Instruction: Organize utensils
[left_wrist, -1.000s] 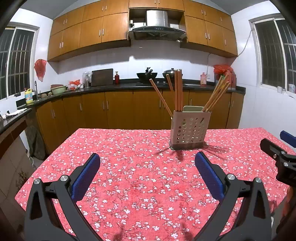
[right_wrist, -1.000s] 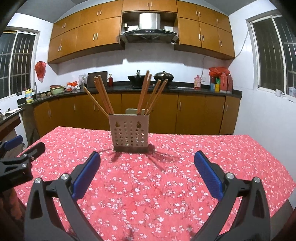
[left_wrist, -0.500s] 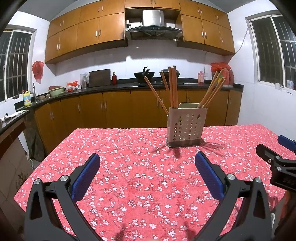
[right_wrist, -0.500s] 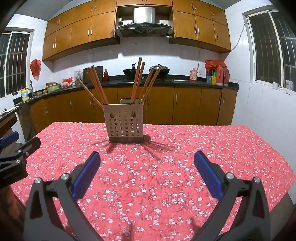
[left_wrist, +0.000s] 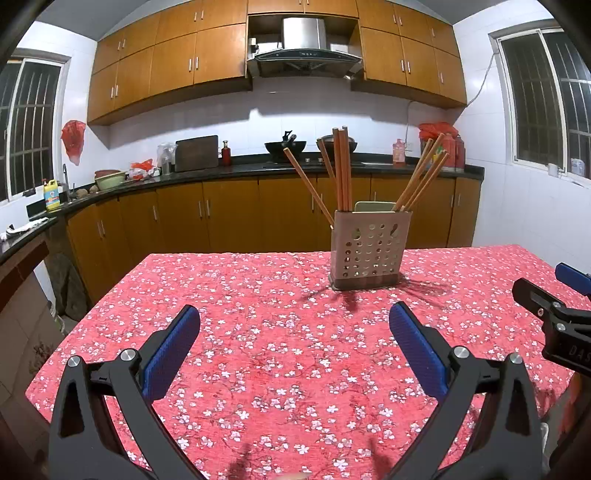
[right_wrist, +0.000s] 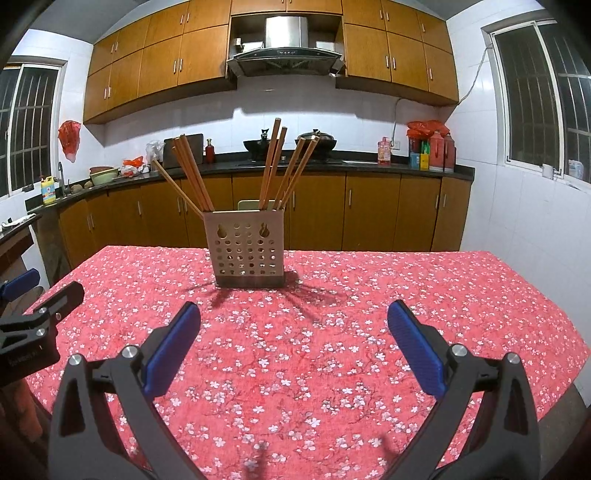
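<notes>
Both grippers up off the table, nothing in either. Left gripper (left_wrist: 294, 328) has its jaws spread wide, blue pads (left_wrist: 170, 350) well apart, only red floral tablecloth (left_wrist: 280, 354) between them. Right gripper (right_wrist: 294, 325) same: wide, empty, over the near part of the table. Each one shows at the edge of the other's view: the right gripper's black frame with a blue pad at the right edge of the left wrist view, the left gripper's at the left edge of the right wrist view. Utensil holder (left_wrist: 369, 251), beige, perforated, dark base, stands upright on the cloth toward the far side of the table, well clear of both grippers. From the left wrist it sits ahead and slightly right; from the right wrist (right_wrist: 246, 248) ahead and slightly left. Wooden chopsticks (left_wrist: 341, 170) are all in the holder, in two bunches: one bunch at the left end fanning left and up, one at the right end (left_wrist: 424, 173) leaning right. A pale green flat piece (left_wrist: 373, 206) pokes up behind the holder's far rim, can't tell what it is. Rest of the cloth is bare. Far background: wood kitchen cabinets (right_wrist: 369, 218), dark countertop, range hood (right_wrist: 284, 44), wok (right_wrist: 256, 144) on the stove.
</notes>
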